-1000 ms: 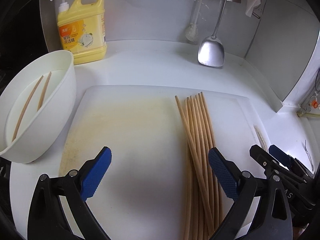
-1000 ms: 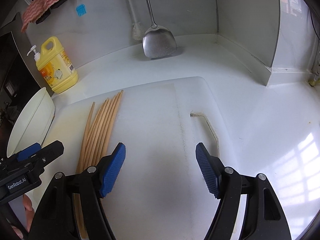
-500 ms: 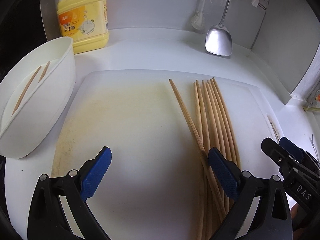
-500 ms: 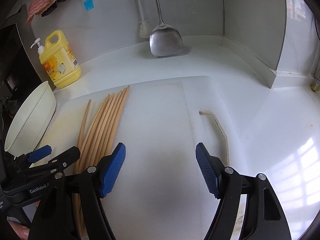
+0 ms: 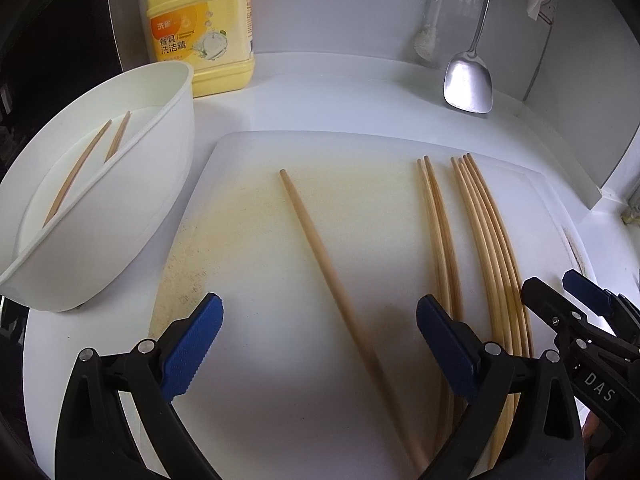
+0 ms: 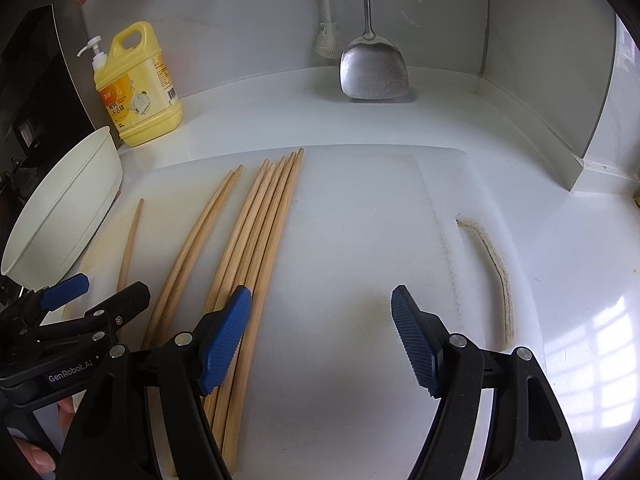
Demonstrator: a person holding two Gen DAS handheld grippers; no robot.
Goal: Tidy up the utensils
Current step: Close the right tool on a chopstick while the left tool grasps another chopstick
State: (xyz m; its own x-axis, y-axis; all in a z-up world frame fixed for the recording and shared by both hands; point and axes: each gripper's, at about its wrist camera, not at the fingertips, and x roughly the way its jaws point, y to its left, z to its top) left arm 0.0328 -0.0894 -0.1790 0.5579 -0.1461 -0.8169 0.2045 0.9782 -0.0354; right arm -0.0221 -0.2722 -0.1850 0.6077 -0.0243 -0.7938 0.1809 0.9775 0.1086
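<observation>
Several wooden chopsticks lie on a white cutting board [image 5: 260, 264]. One single chopstick [image 5: 320, 256] lies apart to the left, a pair [image 5: 438, 224] in the middle, and a bundle [image 5: 494, 232] on the right. My left gripper [image 5: 320, 340] is open, its jaws either side of the single chopstick. My right gripper [image 6: 320, 332] is open over the board, its left pad over the bundle [image 6: 256, 240]. A white bowl [image 5: 132, 204] at the left holds two chopsticks [image 5: 80, 164].
A yellow dish soap bottle [image 5: 204, 28] stands at the back left. A steel spatula [image 5: 468, 84] hangs against the back wall with a brush [image 5: 426, 44] beside it. The counter meets a wall corner on the right [image 6: 576, 160].
The chopsticks have spread: one now lies apart to the left, two sit in the middle. My left gripper has moved so the single chopstick is between its jaws.
</observation>
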